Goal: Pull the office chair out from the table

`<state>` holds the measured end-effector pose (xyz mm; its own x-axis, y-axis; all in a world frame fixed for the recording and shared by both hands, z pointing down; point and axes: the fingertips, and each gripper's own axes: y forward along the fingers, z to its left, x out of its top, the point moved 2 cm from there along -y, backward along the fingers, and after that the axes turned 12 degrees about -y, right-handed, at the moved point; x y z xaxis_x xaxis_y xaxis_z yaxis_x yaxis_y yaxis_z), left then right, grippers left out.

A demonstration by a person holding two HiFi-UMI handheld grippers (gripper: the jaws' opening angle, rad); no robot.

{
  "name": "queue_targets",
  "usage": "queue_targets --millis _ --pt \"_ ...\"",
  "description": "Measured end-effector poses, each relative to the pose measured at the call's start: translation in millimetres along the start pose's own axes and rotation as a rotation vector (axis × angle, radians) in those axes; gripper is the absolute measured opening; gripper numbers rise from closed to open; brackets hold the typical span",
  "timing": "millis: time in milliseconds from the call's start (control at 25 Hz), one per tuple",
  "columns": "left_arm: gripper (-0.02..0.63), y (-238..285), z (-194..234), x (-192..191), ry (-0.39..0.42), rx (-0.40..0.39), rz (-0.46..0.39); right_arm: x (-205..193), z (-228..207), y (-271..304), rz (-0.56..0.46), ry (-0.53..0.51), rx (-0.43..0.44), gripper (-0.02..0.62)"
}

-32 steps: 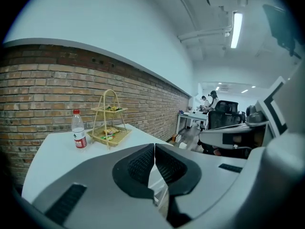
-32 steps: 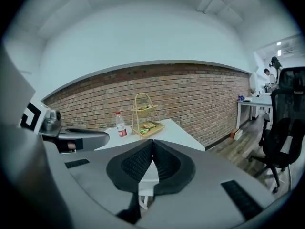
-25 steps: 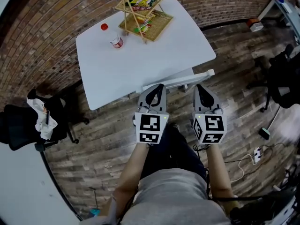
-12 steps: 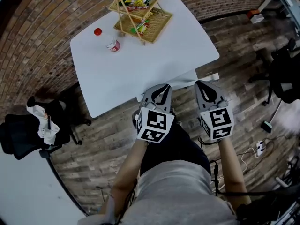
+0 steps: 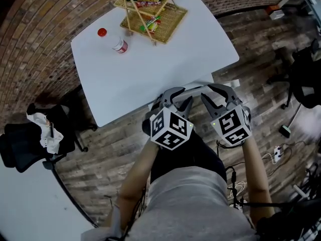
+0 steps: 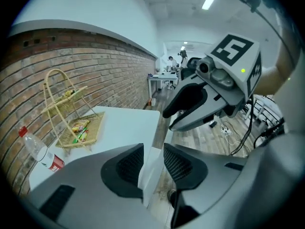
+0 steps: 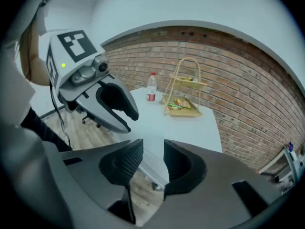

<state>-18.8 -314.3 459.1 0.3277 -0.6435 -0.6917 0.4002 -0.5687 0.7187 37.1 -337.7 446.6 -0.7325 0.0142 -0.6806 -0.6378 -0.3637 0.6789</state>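
Neither black office chair is tucked under the white table (image 5: 150, 74): one draped with a white cloth (image 5: 22, 139) stands at the far left, another (image 5: 306, 79) at the right edge. My left gripper (image 5: 176, 98) and right gripper (image 5: 216, 95) hover side by side over the table's near edge, tilted toward each other. The jaws of both are opening with nothing between them. In the left gripper view only the table's edge shows through the left gripper's (image 6: 153, 161) gap. The right gripper (image 7: 153, 159) likewise frames the table edge and floor.
A bamboo rack of snacks (image 5: 150, 9) and a lying bottle (image 5: 116, 43) with a loose red cap (image 5: 102, 32) sit on the table's far side. A brick wall runs behind it. Cables and a power strip (image 5: 276, 163) lie on the wood floor at the right.
Both grippers have dropped toward the table's near edge, rolled inward toward each other, and their jaws have gone from shut to parted.
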Motion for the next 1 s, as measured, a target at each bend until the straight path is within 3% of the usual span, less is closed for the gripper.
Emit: queue_targets --millis 80,200,400,560,760,880,1000 --pt "0.140 5.8 -1.6 -3.4 0.013 -0.027 0.040 -5.5 3.8 5.0 0.034 -0.056 0.044 0.163" --pt "0.149 11.9 -0.2 -5.8 0.027 -0.040 0.065 -14.8 6.2 11.3 0.102 -0.162 0.097 0.164" --pt "0.165 20.4 2.7 -8.6 0.128 -0.034 0.135 -30.5 11.9 20.9 0.217 -0.350 0.227 0.183" --pt "0.180 30.7 -2.5 -17.6 0.233 -0.050 0.237 -43.6 12.3 31.3 0.323 -0.533 0.250 0.199" --pt "0.186 42.9 -4.1 -28.3 0.315 -0.022 0.328 -53.9 16.8 47.4 0.408 -0.684 0.258 0.199" --pt "0.187 50.3 -3.1 -34.5 0.342 -0.002 0.366 -55.5 22.0 54.1 0.417 -0.720 0.288 0.199" --pt "0.186 57.7 -2.9 -38.8 0.317 -0.017 0.389 -58.4 24.0 60.8 0.420 -0.741 0.311 0.198"
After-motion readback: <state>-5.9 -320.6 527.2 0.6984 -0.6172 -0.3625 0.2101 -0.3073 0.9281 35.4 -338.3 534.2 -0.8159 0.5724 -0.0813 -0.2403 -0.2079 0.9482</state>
